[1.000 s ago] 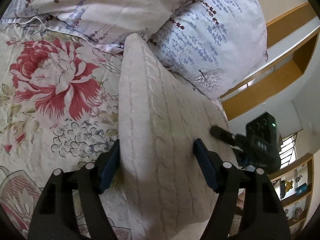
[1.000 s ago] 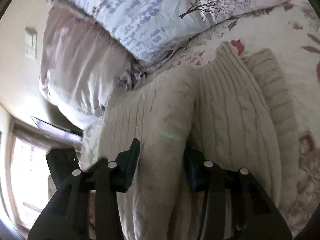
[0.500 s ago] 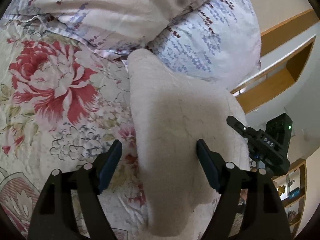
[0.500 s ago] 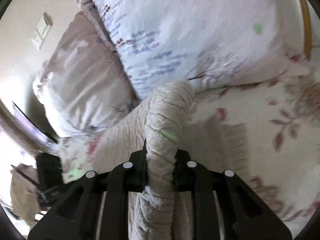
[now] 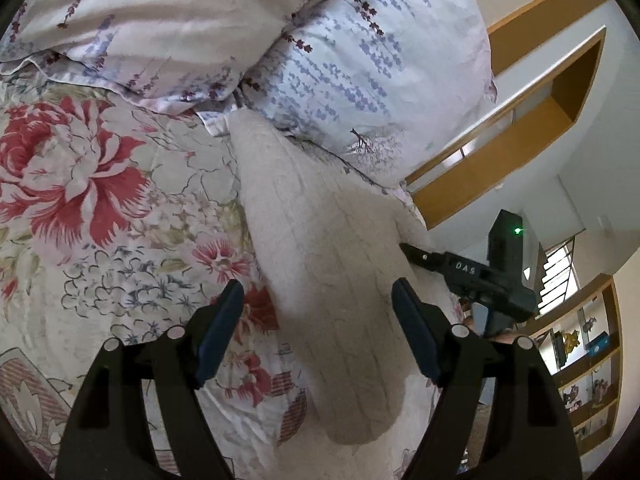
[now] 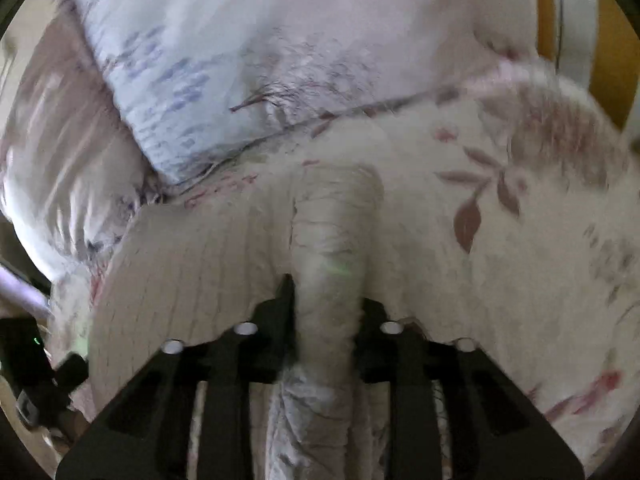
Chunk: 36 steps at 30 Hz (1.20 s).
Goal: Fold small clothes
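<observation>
Where it clamps the sweater (image 6: 332, 248), the right hand-held gripper (image 5: 464, 268) reads "DAS".

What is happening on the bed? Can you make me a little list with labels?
place: bed with a floral bedspread
clothing: cream knitted sweater, lying on the bedspread
left gripper: open, a finger on each side of the sweater, not squeezing it
right gripper: shut on a bunched sleeve-like part of the sweater
behind: two pillows, one with blue flower print, one pale
folding: under way, not finished
</observation>
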Available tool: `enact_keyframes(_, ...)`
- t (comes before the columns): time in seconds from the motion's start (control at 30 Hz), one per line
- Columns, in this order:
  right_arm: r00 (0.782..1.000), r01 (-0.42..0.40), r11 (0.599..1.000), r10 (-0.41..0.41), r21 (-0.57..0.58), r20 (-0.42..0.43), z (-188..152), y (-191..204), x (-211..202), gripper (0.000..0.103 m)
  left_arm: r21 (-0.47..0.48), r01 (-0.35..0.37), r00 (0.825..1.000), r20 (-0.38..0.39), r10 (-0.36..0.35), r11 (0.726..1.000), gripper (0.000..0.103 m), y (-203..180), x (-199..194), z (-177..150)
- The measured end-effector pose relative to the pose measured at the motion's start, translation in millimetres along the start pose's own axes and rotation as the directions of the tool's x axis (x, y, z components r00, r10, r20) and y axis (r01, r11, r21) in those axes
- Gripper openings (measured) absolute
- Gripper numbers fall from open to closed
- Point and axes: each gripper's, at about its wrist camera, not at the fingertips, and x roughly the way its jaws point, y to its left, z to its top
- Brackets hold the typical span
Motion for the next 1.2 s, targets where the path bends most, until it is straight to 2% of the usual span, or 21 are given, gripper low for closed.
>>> enact_keyframes(0.07,1.000,-0.016,0.998,0.016,0.053,0.007,-0.3,-9.4,-7.6,0.055,-0.005,0.003,1.000,-0.003,-0.003,1.000,0.076,2.1,0.7,0.1)
enact_keyframes(0.13,1.000,-0.010,0.998,0.009,0.065,0.026,-4.0,-14.8,-21.1,0.062,-0.018,0.006,1.000,-0.008,-0.006,1.000,0.076,4.0,2.0,0.1)
enact_keyframes(0.3,0.992,-0.119,0.990,0.115,0.074,0.054,-28.5,-24.9,-58.7,0.062,-0.056,0.019,1.000,-0.010,-0.019,0.998,0.076,-1.6,-3.0,-0.7)
enact_keyframes(0.43,0.986,-0.162,0.986,0.159,0.047,0.055,-49.7,-26.4,-79.8,0.061,-0.026,0.000,1.000,-0.010,0.000,1.000,0.075,-15.3,-9.0,-7.1)
enact_keyframes(0.6,0.979,-0.201,0.979,0.202,-0.011,0.026,-68.2,-17.2,-84.4,0.053,-0.008,-0.050,0.998,-0.043,0.049,0.999,0.071,-21.0,-4.0,-21.9)
enact_keyframes(0.7,0.984,-0.179,0.983,0.179,-0.046,0.006,-75.7,-9.8,-78.9,0.047,-0.015,-0.045,0.996,-0.073,0.043,0.999,0.065,-20.6,0.9,-30.9)
enact_keyframes(0.73,0.986,-0.165,0.985,0.166,-0.055,0.004,-77.8,-8.9,-76.9,0.040,-0.015,-0.044,0.996,-0.081,0.042,0.999,0.061,-20.8,2.4,-33.6)
enact_keyframes(0.77,0.989,-0.148,0.987,0.149,-0.066,0.006,-79.3,-8.0,-75.1,0.022,-0.010,-0.048,0.995,-0.091,0.047,0.999,0.055,-21.9,4.6,-35.4)
enact_keyframes(0.8,0.992,-0.126,0.989,0.127,-0.082,0.008,-80.6,-6.8,-74.0,0.014,-0.005,-0.051,0.994,-0.096,0.051,0.999,0.050,-22.6,5.5,-36.8)
enact_keyframes(0.87,0.990,-0.130,0.987,0.134,-0.093,0.035,-80.7,-5.9,-80.4,0.011,0.011,-0.067,0.993,-0.095,0.068,0.998,0.039,-24.7,6.0,-37.9)
enact_keyframes(0.93,0.983,-0.140,0.984,0.152,-0.113,0.108,-79.4,-3.3,-97.2,0.011,0.014,-0.068,0.993,-0.096,0.069,0.998,0.030,-25.1,3.8,-38.4)
enact_keyframes(1.0,0.980,-0.116,0.986,0.133,-0.120,0.148,-78.2,-4.6,-107.1,0.011,0.013,-0.066,0.993,-0.098,0.067,0.998,0.024,-24.2,0.3,-40.6)
enact_keyframes(1.17,0.998,-0.041,0.998,0.044,-0.055,0.052,-85.2,-27.8,-74.3,0.011,0.060,-0.103,0.988,-0.112,0.109,0.993,0.020,-26.3,1.8,-51.5)
enact_keyframes(1.2,0.997,-0.053,0.998,0.055,-0.037,0.050,-87.2,-32.0,-70.1,0.011,0.066,-0.108,0.987,-0.111,0.115,0.992,0.020,-26.6,2.4,-52.3)
